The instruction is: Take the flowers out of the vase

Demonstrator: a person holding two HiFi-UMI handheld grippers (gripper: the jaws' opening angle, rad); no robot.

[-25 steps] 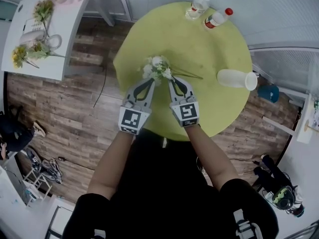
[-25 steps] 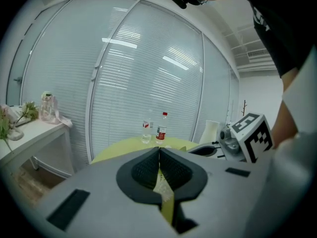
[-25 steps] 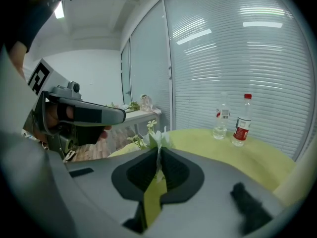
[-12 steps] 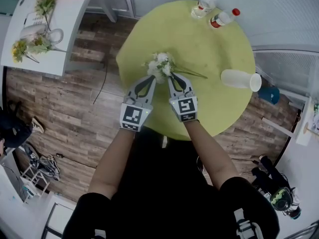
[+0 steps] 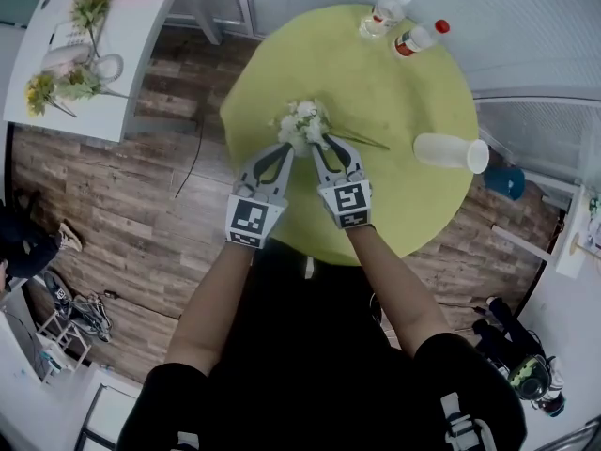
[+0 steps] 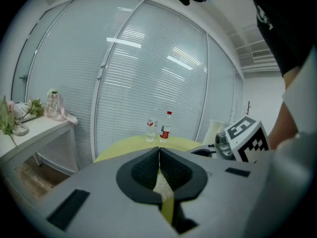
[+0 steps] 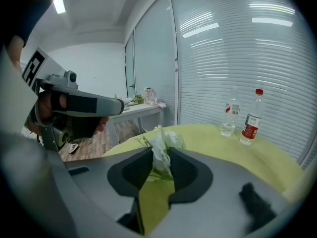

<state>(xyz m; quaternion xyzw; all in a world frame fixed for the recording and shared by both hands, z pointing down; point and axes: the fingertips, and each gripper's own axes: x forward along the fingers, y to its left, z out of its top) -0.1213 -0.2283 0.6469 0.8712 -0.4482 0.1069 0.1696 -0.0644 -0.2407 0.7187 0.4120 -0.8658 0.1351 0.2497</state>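
Red-capped bottle (image 5: pixel 418 36) on green table (image 5: pixel 394 111)

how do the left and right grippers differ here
The left gripper has jaws together; the right gripper has them apart, just been opening, with white flowers between. The left gripper sits left of the flowers, the right gripper right. Both point at them over the green table.

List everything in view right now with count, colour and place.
Round table: one, yellow-green, centre.
Bunch of flowers with green stems: one, white, lying on the table at the gripper tips.
Tall vase: one, white, table's right edge.
Clear plastic bottles: two, one white-capped, one red-capped, table's far edge.
Rectangular side table: one, white, upper left, bearing yellow and green flowers.
Wooden floor: brown, around the table.
Left gripper: one, grey, fingers together, beside the flowers.
Right gripper: one, grey, fingers apart, just been opening, flowers between them.
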